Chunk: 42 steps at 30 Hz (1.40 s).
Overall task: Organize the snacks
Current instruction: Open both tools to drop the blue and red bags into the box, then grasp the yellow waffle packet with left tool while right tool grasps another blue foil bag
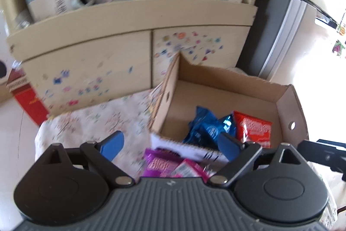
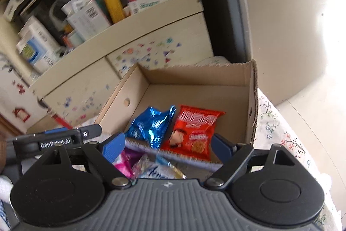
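Left gripper (image 1: 173, 143): ribbed grey body, two black round-lobed housings, black linkage arms with silver pivot screws, ribbed blue pads (image 1: 113, 145). Right gripper (image 2: 167, 143) had same build and small white logo mid-body; white lettering showed on left gripper's black side bar

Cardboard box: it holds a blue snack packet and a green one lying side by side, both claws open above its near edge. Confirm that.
Not quite. The packet beside the blue snack packet in the cardboard box is red, not green, as the right wrist view shows. The left claw and right claw are both open and empty.
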{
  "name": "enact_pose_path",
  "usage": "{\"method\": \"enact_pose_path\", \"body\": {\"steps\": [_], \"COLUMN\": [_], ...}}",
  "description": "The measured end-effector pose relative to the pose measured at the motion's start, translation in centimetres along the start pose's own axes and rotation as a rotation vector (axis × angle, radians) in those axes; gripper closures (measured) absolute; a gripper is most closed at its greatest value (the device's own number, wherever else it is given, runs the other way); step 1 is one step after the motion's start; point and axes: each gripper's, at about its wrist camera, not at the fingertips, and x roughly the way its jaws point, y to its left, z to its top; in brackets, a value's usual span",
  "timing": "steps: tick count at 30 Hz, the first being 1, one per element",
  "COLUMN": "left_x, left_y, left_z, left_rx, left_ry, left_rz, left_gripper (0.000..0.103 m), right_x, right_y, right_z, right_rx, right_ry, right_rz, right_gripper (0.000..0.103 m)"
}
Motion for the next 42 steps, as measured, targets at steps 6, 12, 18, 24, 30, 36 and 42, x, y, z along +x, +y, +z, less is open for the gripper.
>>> {"method": "enact_pose_path", "body": {"steps": [6,12,18,24,30,36,42], "left_x": [-1.9,-3.2,-3.8,-4.7,-4.4,-3.1,-1.5], "left_y": [1.3,3.1,5.0,6.3,7.4,6.4,5.1], "left_z": [-2.4,-5.2,-7.7,-10.1,-12.6,-14.5,-15.4], "left_rx": [0.009,-0.014,-0.040,-0.073,-0.101,-0.043,0.026], "left_ry": [0.019,0.052,0.089,0.114,0.171,0.234,0.264], "left_rz": [0.028,0.043,0.089,0.102,0.131,0.136,0.170], "left_gripper": [0.010,0.009,0.009,0.009,0.009,0.009,0.009], "right_x": [-0.3,0.2,1.1,1.9,3.2,3.8,3.4], "right_y": [1.0,0.9,0.4,-0.2,-0.3,0.4,0.0], "right_z": [-1.9,-3.7,-4.7,-5.1,-5.9,-7.1,-6.7], "right_rx": [-0.084,-0.139,-0.150,-0.118,-0.119,-0.140,-0.100], "right_ry": [0.058,0.121,0.175,0.197,0.259,0.330,0.327], "right_rz": [0.011,-0.003,-0.010,-0.004,0.004,0.026,0.018], "right_gripper": [0.011,0.010,0.010,0.010,0.011,0.011,0.011]}}
